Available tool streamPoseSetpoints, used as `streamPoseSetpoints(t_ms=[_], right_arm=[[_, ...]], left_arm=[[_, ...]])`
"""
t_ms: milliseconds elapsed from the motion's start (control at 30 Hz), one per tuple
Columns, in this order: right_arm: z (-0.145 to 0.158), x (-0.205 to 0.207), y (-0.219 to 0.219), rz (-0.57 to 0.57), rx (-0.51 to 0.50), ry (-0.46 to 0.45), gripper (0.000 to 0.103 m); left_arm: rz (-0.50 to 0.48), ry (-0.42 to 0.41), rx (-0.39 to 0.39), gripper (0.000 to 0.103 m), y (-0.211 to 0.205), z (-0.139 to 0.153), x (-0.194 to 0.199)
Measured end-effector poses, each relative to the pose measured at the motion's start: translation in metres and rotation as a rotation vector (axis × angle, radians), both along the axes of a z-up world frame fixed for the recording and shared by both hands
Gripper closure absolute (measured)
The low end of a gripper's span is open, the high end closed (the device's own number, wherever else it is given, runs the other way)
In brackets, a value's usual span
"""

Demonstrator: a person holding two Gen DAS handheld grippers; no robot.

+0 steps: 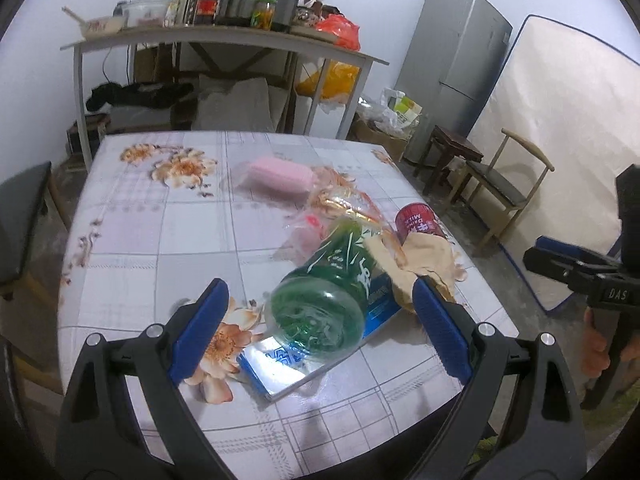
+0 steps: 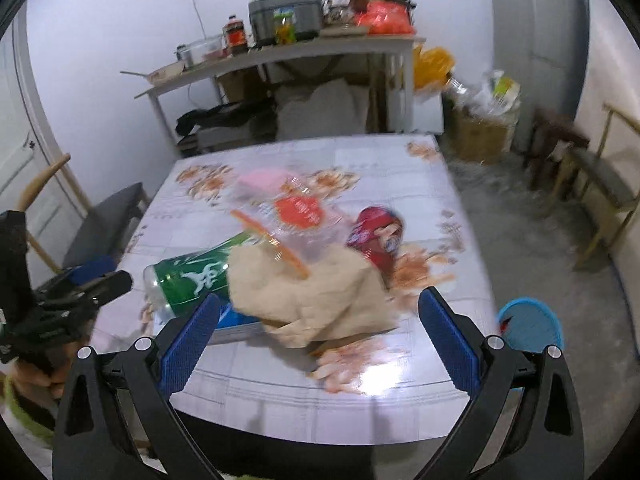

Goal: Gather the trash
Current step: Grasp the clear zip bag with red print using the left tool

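I found the left tool (image 1: 320, 332) wide open and empty above the near edge of the worktop (image 1: 160, 240). A green bottle (image 1: 332, 292) lay on its side between the blue pads without touching either, its base toward the camera and its neck pointing to 1 o'clock. It rested on a blue flat box (image 1: 280, 372). Crumpled brown paper (image 1: 424, 264) lay touching the bottle at its 2 o'clock side, with a red can (image 1: 418, 222) on its side just beyond the paper. A clear wrapper (image 1: 332, 208) lay at 12 o'clock from the bottle, and a pink pack (image 1: 280, 176) further back at 11 o'clock.

I found the right tool (image 2: 320, 332) also fully spread and holding nothing. Its view was blurred. The brown paper sat between its pads, clear of both. A blue bin (image 2: 532, 324) stood on the floor at 3 o'clock, off the worktop's right edge.
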State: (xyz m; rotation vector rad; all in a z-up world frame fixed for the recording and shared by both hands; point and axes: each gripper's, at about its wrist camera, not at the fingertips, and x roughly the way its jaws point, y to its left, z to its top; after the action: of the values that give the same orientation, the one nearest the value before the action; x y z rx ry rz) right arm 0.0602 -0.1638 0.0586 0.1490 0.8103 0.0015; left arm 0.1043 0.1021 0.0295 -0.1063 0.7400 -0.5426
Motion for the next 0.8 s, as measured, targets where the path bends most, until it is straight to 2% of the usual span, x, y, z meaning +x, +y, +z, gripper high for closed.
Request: streamPoseSetpoints(t_ms=[167,267,333,400,433,567,633,800], right_arm=[[-0.014,0.019,0.002,0.017,0.03,0.051,0.007],[-0.017,0.028,-0.002,0.011,0.041,0.046,0.007],[-0.017,0.034,-0.009,0.0,0.063,0.042,0.007],[-0.019,0.041,-0.017,-0.016,0.084,0.039,0.007],[-0.02,0.044,-0.02,-0.022,0.092,0.038,0.007],[-0.027,0.057,-0.031,-0.033,0.146,0.042,0.007],[-0.03,0.062,-0.035,-0.03,0.165,0.047,0.007],[-0.043,0.073,-0.049,-0.038,0.245,0.072,0.007]], left_arm=[[-0.027,0.053,-0.078,0.014,-0.002,-0.004,0.029],[-0.058,0.078,-0.122,0.015,-0.01,0.003,0.052],[-0.078,0.1,-0.144,0.019,-0.017,0.006,0.065],[-0.11,0.153,-0.159,0.02,-0.028,0.006,0.089],[-0.116,0.181,-0.143,0.025,-0.037,0.005,0.101],[-0.14,0.273,-0.06,0.033,-0.066,-0.004,0.14],[-0.178,0.316,-0.029,0.034,-0.083,-0.009,0.159],[-0.201,0.394,0.034,0.034,-0.109,-0.023,0.19]])
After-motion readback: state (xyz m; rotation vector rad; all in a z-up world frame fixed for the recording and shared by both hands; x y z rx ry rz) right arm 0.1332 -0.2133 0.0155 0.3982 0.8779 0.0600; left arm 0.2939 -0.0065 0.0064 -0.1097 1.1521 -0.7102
